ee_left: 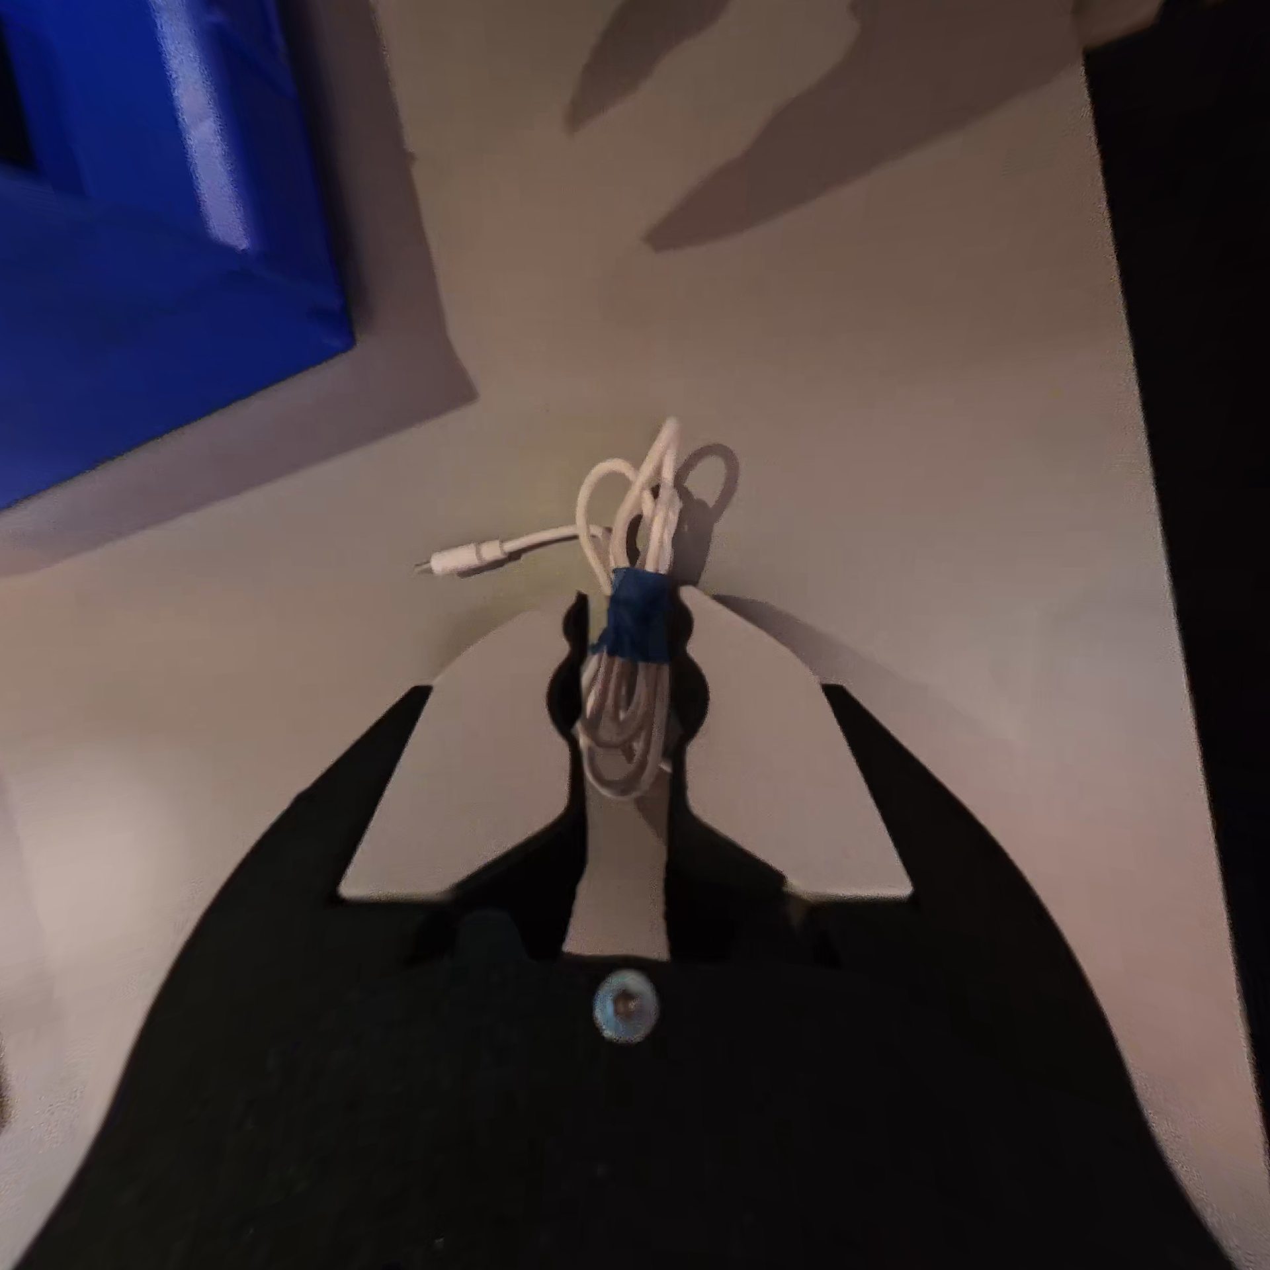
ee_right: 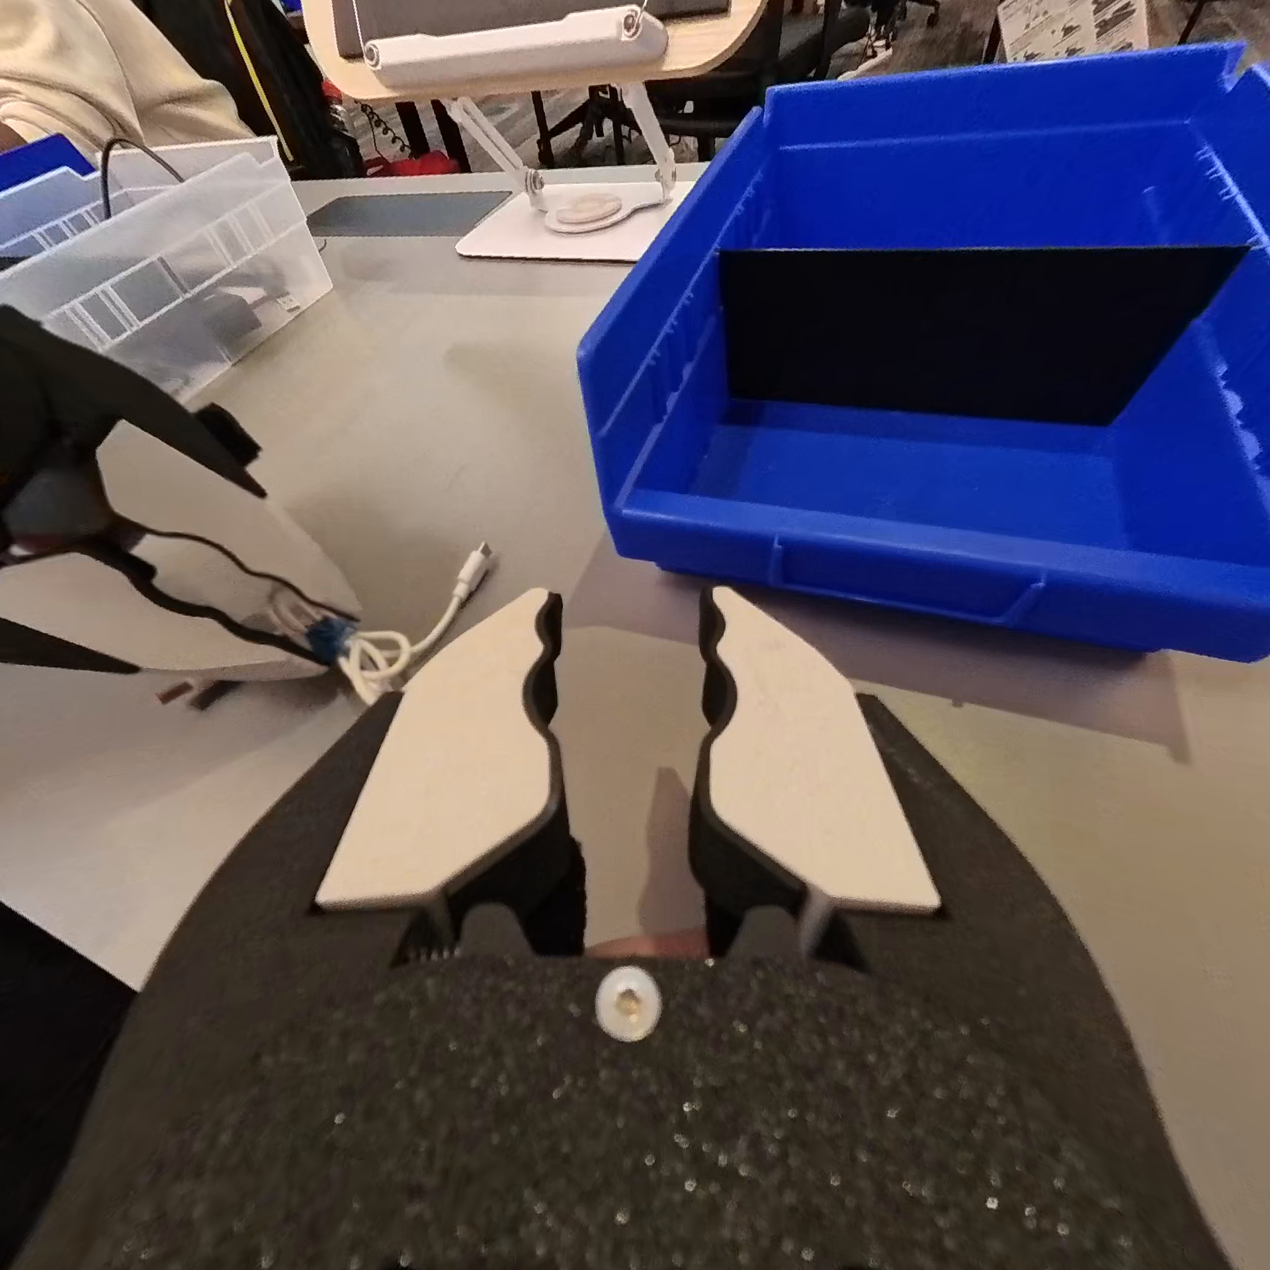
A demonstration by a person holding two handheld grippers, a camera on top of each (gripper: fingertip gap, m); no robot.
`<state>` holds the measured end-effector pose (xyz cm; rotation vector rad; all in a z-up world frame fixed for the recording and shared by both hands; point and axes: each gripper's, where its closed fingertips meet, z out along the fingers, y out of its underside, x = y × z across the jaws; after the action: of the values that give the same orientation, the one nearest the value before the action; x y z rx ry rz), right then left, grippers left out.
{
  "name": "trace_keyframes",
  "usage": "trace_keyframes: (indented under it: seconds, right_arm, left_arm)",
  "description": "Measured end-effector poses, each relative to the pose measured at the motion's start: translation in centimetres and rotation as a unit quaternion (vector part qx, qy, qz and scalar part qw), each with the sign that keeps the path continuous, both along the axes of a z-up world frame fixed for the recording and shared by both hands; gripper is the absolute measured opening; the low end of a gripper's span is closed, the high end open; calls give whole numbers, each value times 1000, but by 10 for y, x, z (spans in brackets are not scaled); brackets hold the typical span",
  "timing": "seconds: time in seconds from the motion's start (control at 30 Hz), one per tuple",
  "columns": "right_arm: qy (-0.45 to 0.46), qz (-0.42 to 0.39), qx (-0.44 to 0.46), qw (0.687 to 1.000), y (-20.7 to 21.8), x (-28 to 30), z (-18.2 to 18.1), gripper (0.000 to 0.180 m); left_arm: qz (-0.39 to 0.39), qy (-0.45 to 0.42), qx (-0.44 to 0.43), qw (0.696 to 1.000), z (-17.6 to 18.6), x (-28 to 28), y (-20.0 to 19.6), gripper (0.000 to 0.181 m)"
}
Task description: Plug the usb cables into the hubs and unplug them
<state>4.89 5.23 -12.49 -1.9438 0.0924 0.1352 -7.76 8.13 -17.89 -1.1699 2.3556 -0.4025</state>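
Note:
A coiled white USB cable [ee_left: 636,522], bound with blue tape [ee_left: 636,622], is pinched between the fingers of my left gripper [ee_left: 632,605], which is shut on it at the taped part just above the grey table. One white plug [ee_left: 467,553] sticks out to the left. In the right wrist view the same cable [ee_right: 374,653] and its plug [ee_right: 475,565] show at the left gripper's tips [ee_right: 330,636]. My right gripper [ee_right: 627,605] is open and empty, hovering over the table in front of the blue bin [ee_right: 893,495]. No hub is in view.
The blue bin has a black divider [ee_right: 962,330] across it; its corner also shows in the left wrist view [ee_left: 137,275]. A clear plastic box [ee_right: 172,275] stands at the back left, a white stand [ee_right: 570,213] behind. A person's sleeve [ee_right: 89,69] is at the top left.

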Motion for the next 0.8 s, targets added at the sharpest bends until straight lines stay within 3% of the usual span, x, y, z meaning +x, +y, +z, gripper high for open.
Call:
trace_keyframes:
  seconds: [0.2,0.37,0.57,0.67,0.8]
  right_arm:
    - [7,4,1,1000,-1,0,-1,38]
    - [9,10,-2,1000,0,-4,-2,39]
    - [-6,14,-11,1000,5,-9,-7,39]
    - [-11,13,-15,1000,8,-9,-8,39]
    - [-18,6,-23,1000,10,-6,-12,39]
  left_arm:
    - [148,-120,-141,971,49,-43,8,31]
    - [312,-233,-239,889,72,-122,29,43]
    - [452,-301,-249,802,49,-218,53,47]
    - [503,-265,-209,796,33,-246,70,44]
    - [503,-251,-201,802,29,-246,77,44]
